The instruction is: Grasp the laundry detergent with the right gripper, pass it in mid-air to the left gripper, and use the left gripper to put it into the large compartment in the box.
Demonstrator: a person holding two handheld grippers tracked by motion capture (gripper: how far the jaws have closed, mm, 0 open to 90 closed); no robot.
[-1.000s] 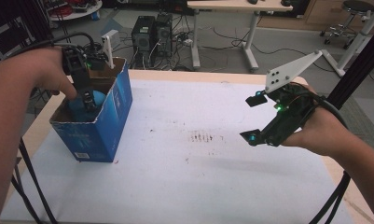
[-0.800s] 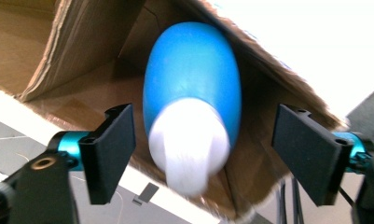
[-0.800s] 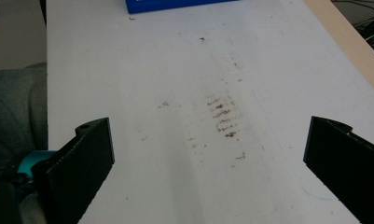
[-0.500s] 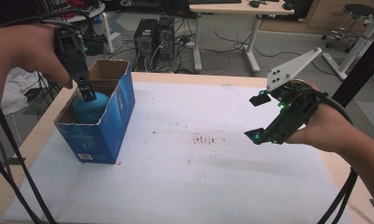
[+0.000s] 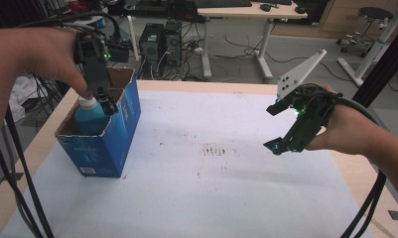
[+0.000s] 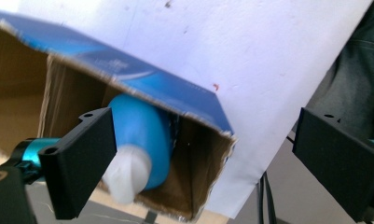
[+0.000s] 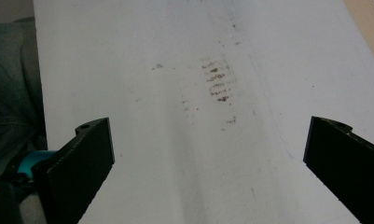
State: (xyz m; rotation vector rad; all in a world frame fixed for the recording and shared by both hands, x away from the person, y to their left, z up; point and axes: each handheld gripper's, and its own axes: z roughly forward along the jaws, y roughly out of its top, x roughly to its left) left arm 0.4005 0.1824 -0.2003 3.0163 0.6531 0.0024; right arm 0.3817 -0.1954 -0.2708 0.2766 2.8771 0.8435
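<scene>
From above, the left tool (image 5: 104, 99) hangs over the blue box (image 5: 102, 141) at the surface's far left, its jaws just opened wide. The blue bottle (image 5: 90, 119) stands inside, released. In the left gripper view the bottle (image 6: 138, 135) sits clear of the jaws, so lift straight out, missing the box rim. In the right gripper view the right tool (image 7: 208, 158) gapes, empty.

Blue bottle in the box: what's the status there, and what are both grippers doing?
Left gripper jaws just opened, nothing between them, above the box. Blue bottle sits inside, released. Right gripper open, hovering over the white table cover. Nothing in the way.

Blue bottle (image 5: 90, 120) with white cap (image 5: 88, 103): upright inside open blue cardboard box (image 5: 107, 148) at table's left edge.
</scene>
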